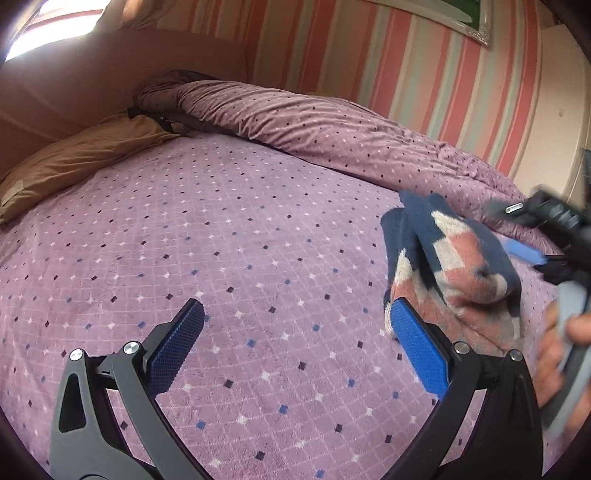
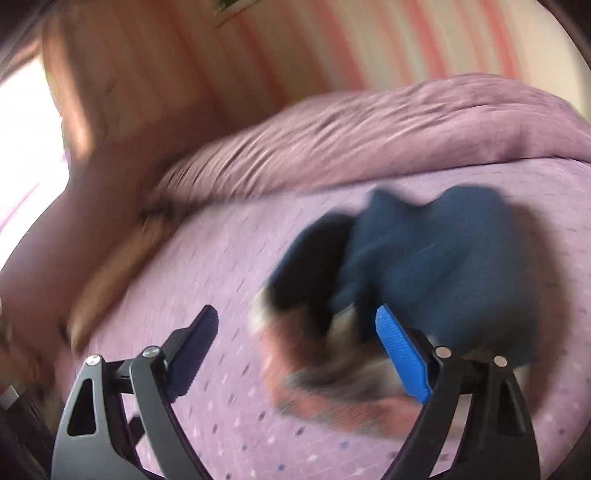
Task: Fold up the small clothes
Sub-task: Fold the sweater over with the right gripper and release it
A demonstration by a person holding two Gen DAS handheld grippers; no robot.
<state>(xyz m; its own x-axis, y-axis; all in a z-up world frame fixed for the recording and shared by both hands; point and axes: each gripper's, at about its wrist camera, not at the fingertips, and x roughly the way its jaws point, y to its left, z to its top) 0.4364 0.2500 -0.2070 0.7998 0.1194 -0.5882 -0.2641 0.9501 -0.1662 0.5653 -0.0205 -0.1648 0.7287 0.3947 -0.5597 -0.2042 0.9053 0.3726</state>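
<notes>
A small fluffy garment (image 1: 454, 269), navy with pink and white blocks, lies bunched on the purple bedspread (image 1: 229, 258). My left gripper (image 1: 295, 325) is open and empty, with its right finger (image 1: 417, 354) against the garment's near edge. The right gripper shows at the right edge of the left wrist view (image 1: 535, 251), beyond the garment, held by a hand (image 1: 565, 354). In the blurred right wrist view the right gripper (image 2: 295, 328) is open, with the garment (image 2: 413, 273) between and behind its fingers, mostly by the right finger (image 2: 402, 354).
A rolled purple duvet (image 1: 332, 129) runs along the far side of the bed by the striped wall (image 1: 424, 74). A tan pillow (image 1: 74, 158) lies at the far left. A framed picture (image 1: 472, 18) hangs on the wall.
</notes>
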